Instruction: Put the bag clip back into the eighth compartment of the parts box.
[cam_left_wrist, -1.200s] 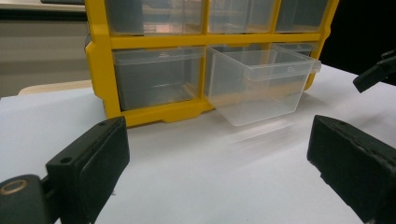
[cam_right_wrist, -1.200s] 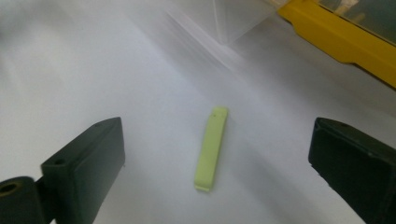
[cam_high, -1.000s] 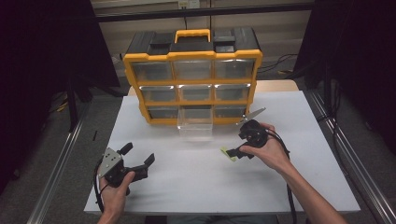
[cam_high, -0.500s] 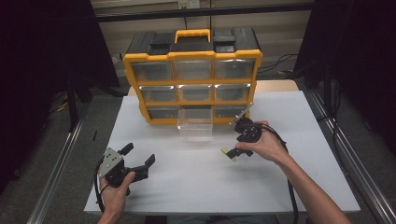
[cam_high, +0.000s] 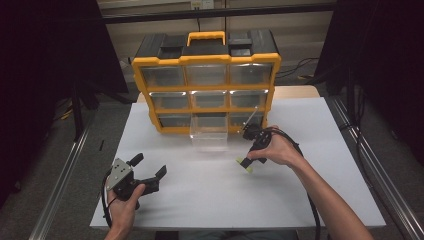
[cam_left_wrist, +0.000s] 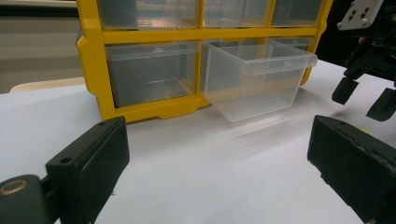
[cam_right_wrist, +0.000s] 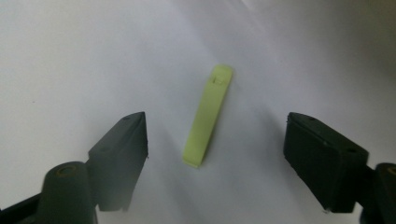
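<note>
One white table (cam_high: 210, 200), bearing one yellow organizer (cam_high: 206, 85) of nine clear drawers in three rows of three. One drawer (cam_left_wrist: 254, 79), bottom row, middle, pulled out toward the near side. Two grippers in two hands. Left gripper (cam_high: 150, 169) low at the near left, well apart from the rest, jaws wide and holding nothing. Right gripper (cam_right_wrist: 215, 154) tilted down over the table just right of the pulled drawer, jaws spread fairly wide though just now closing, with nothing clamped. One pale-green clip (cam_right_wrist: 208, 122), flat on the table, lying lengthwise in the gap between those jaws, touching neither pad; seen from above (cam_high: 244, 163) just beside the right hand (cam_high: 277, 150).
</note>
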